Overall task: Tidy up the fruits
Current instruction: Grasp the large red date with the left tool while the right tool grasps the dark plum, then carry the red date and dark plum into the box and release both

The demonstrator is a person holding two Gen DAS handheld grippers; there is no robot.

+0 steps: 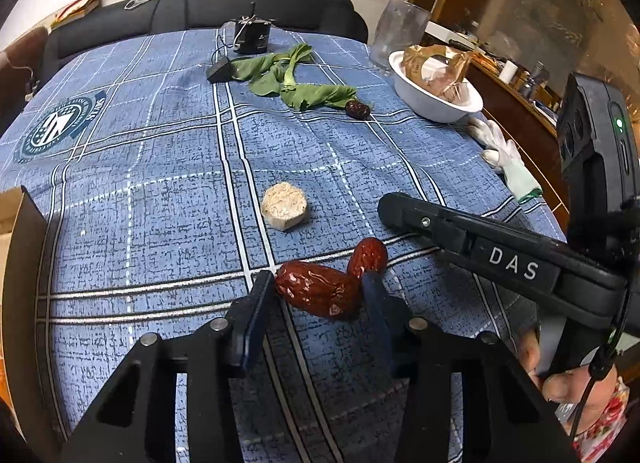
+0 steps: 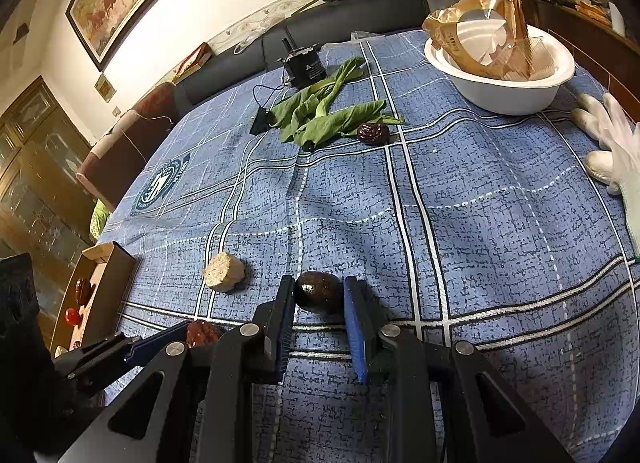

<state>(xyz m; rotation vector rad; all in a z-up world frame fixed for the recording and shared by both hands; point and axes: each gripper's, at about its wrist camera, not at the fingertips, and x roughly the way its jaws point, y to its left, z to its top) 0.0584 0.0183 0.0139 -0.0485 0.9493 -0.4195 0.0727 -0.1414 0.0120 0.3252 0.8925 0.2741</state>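
The tabletop [image 1: 160, 167] is covered by a blue checked cloth, and a pale hexagonal cake [image 1: 285, 207] sits near its middle; places below are given from that cake.

Just in front of the cake, the left gripper [image 1: 318, 295] is closed on a wrinkled red date [image 1: 316, 293], with its dark pads pressing on both ends of the fruit. A second red date [image 1: 367, 257] lies touching the first, on its far right side. In the right wrist view this second fruit looks dark and rounded [image 2: 319, 292], and the right gripper [image 2: 319, 295] is clamped on it, a blue pad on either side. Seen from the left wrist camera, one black finger [image 1: 440, 223] of the right gripper reaches in from the right, ending just right of the cake.

Well beyond the cake, a third date [image 1: 358, 109] rests against the near edge of some green leaves [image 1: 296, 79]. Further back stands a small black device [image 1: 252, 37] with a wire. To the far right of the cake is a white bowl [image 1: 436, 103] holding a crumpled brown bag [image 1: 436, 63], and a white glove [image 1: 506, 159] lies at the tabletop's edge near it.

To the left of the cake, in the right wrist view, an open cardboard box [image 2: 108, 275] holds red fruits [image 2: 82, 289].
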